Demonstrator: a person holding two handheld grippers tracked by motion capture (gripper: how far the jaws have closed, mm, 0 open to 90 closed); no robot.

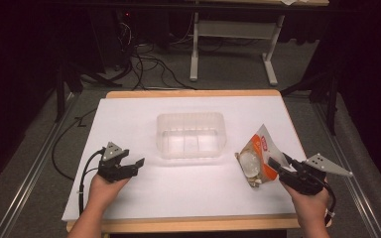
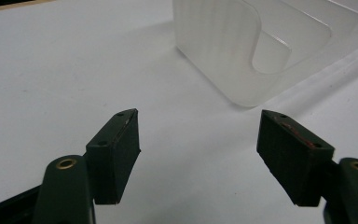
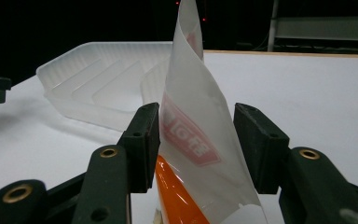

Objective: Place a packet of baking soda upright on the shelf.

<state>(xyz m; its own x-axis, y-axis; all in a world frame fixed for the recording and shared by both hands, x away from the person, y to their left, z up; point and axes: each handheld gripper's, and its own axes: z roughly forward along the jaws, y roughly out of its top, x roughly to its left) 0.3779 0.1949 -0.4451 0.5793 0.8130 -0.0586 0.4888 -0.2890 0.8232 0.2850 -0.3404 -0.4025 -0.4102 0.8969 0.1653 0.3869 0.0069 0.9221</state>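
Clutter is lying mostly beyond the table (image 1: pixel 129 198): a tangle of black cables (image 1: pixel 149 64) is spreading across the grey floor, and a white-legged stand (image 1: pixel 233 39) is sitting further back in the dark. On the white tabletop itself, a translucent plastic tray (image 1: pixel 190 135) is resting near the middle, empty as far as the high view is showing.

Off to the right of that tray, well apart from it, an orange-and-white packet (image 1: pixel 254 157) is lying with its white upper corner curling up off the surface. The right gripper (image 1: pixel 277 163) is reaching into it from the near right edge, and in the right gripper view the packet's stiff white flap (image 3: pixel 200 121) is standing between the two black jaws. The jaws are sitting at a middling spread on either side of the flap; whether either pad is actually pressing it, I cannot tell. Behind the flap, the tray is partly hidden from that camera.

The left gripper (image 1: pixel 131 163) is hovering low over bare table on the near left, jaws spread wide with nothing between them, and it is pointing toward the tray's near corner (image 2: pixel 242 88).
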